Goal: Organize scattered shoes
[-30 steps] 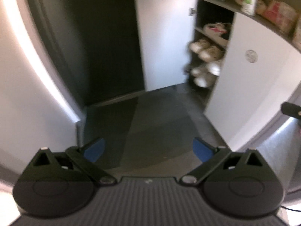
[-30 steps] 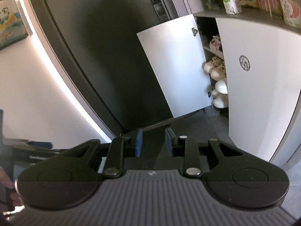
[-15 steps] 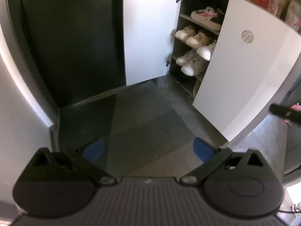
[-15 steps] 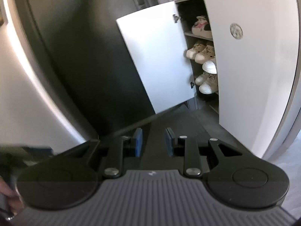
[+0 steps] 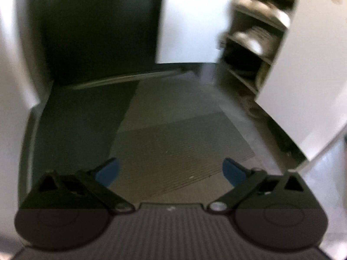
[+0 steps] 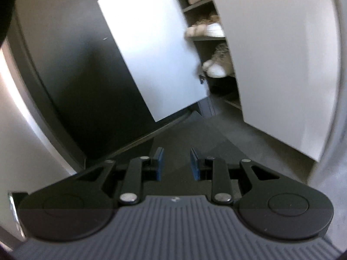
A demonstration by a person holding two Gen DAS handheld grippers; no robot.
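Several pale shoes point(image 5: 253, 36) sit blurred on the shelves of an open white shoe cabinet at the upper right. The right wrist view shows white and beige shoes point(image 6: 214, 65) on a lower shelf and more shoes point(image 6: 203, 29) on the shelf above. My left gripper point(image 5: 171, 170) hangs wide open over the floor mat, holding nothing. My right gripper point(image 6: 176, 162) has its blue pads a narrow gap apart, with nothing between them. Both grippers are well short of the cabinet. No loose shoe shows on the floor.
The cabinet's left door point(image 6: 151, 49) swings out toward a dark entry door point(image 6: 76, 75). Its right door point(image 5: 308, 65) stands open on the right. A grey ribbed mat point(image 5: 173, 130) covers the floor in front. A white wall point(image 5: 13, 65) bounds the left side.
Both views have sunk toward the floor and drawn closer to the cabinet. The bottles and packets on the cabinet top have left view. Neither gripper's jaws changed.
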